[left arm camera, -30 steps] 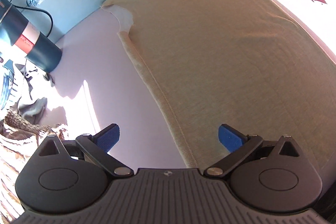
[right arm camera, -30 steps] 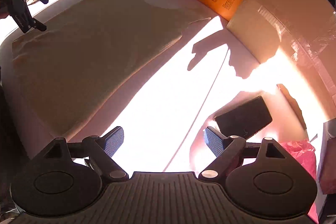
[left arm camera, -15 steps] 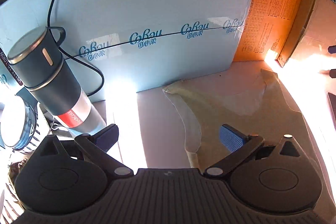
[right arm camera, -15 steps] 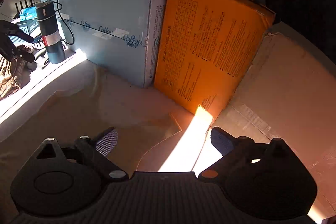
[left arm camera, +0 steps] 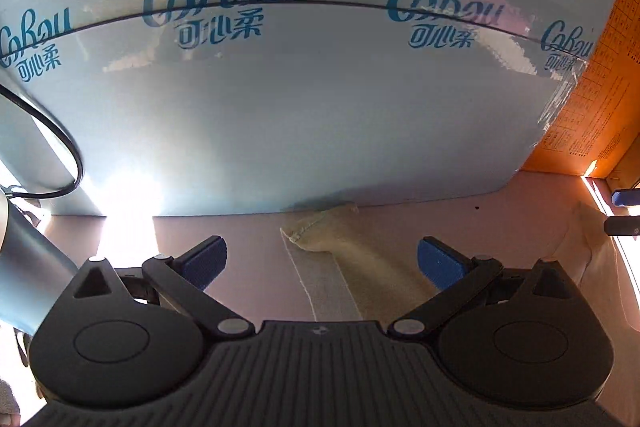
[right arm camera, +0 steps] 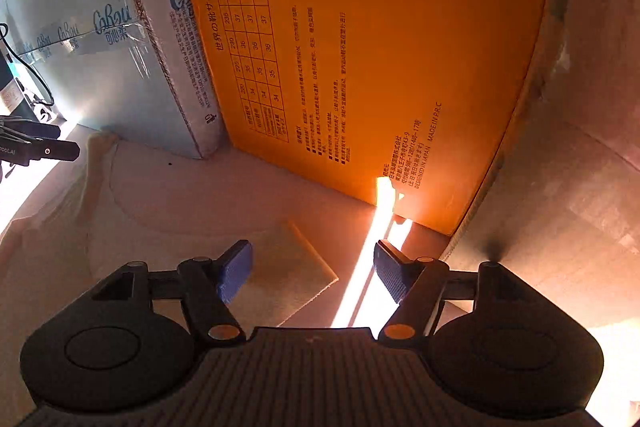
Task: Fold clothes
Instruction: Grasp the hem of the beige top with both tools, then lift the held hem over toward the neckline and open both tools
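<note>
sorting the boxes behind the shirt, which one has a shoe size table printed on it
The orange cardboard box, standing right of the pale blue Cobau box. Its face carries a black grid of size numbers; the blue one shows only brand logos.

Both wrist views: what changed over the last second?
Both grippers swept up the tan garment to its far shoulder corners by the boxes. Left gripper stays open over one corner; right gripper is closing around the other. Nothing gripped yet; garment unmoved.
</note>
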Demonstrator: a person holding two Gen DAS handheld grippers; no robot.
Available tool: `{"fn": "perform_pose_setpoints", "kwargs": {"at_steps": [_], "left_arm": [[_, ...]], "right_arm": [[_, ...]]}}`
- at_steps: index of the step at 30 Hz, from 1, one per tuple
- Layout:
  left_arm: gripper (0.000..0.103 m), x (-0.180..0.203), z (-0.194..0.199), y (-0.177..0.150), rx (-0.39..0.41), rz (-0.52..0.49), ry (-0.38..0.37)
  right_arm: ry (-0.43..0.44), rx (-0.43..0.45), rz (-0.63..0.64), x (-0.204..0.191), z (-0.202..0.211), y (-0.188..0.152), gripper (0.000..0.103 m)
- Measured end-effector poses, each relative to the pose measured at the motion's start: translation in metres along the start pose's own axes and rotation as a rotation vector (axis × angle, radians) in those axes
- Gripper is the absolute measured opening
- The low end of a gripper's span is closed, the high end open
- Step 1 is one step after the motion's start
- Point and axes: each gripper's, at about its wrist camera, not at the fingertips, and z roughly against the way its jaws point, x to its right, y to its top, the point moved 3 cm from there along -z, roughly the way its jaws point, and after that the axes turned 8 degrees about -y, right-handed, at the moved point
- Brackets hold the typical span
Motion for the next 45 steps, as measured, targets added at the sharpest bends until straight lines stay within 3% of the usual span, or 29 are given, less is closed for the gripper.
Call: {"fn": "perform_pose_setpoints", "kwargs": {"at_steps": [5, 8, 9, 10, 11, 12, 13, 14, 22, 31, 38, 42, 45], "left_arm": [[0.103, -0.011, -0.02, 0.003, 0.002, 0.016, 0.016], [0.101, -0.008, -0.023, 0.003, 0.003, -0.042, 0.029], [0.092, -0.006, -0.021, 0.003, 0.006, -0.067, 0.028], [0.073, -0.004, -0.018, 0.002, 0.011, -0.095, 0.023], [0.061, -0.002, -0.014, 0.002, 0.018, -0.122, 0.004], [0.035, -0.002, -0.011, 0.003, 0.016, -0.135, -0.014], [0.015, -0.002, -0.009, 0.004, 0.007, -0.134, -0.03], [0.01, -0.003, -0.006, 0.006, 0.0, -0.125, -0.044], [0.006, -0.008, 0.057, 0.024, 0.066, -0.108, -0.118], [0.006, -0.01, 0.187, -0.004, 0.135, -0.16, -0.229], [0.007, -0.013, 0.262, -0.087, 0.081, -0.224, -0.29], [0.008, -0.003, 0.268, -0.15, -0.033, -0.227, -0.33], [0.008, 0.006, 0.248, -0.199, -0.167, -0.229, -0.303]], "right_arm": [[-0.017, 0.032, 0.018, -0.004, -0.005, -0.011, 0.06], [-0.024, 0.044, -0.027, -0.004, -0.01, -0.014, 0.062], [-0.033, 0.045, -0.023, -0.005, -0.011, -0.014, 0.061], [-0.033, 0.046, -0.011, -0.008, -0.01, -0.013, 0.059], [-0.027, 0.046, 0.002, -0.01, -0.009, -0.012, 0.042], [-0.021, 0.043, 0.015, -0.013, -0.007, -0.012, 0.021], [-0.016, 0.037, 0.035, -0.016, -0.007, -0.012, 0.014], [-0.01, 0.028, 0.053, -0.019, -0.007, -0.012, 0.006], [0.059, 0.074, -0.116, -0.015, 0.041, -0.001, 0.005], [0.269, 0.176, -0.33, -0.023, 0.165, -0.028, 0.005], [0.353, 0.152, -0.285, -0.06, 0.256, -0.095, 0.005], [0.416, 0.072, -0.29, -0.084, 0.278, -0.145, 0.005], [0.428, -0.038, -0.305, -0.101, 0.272, -0.194, 0.005]]}}
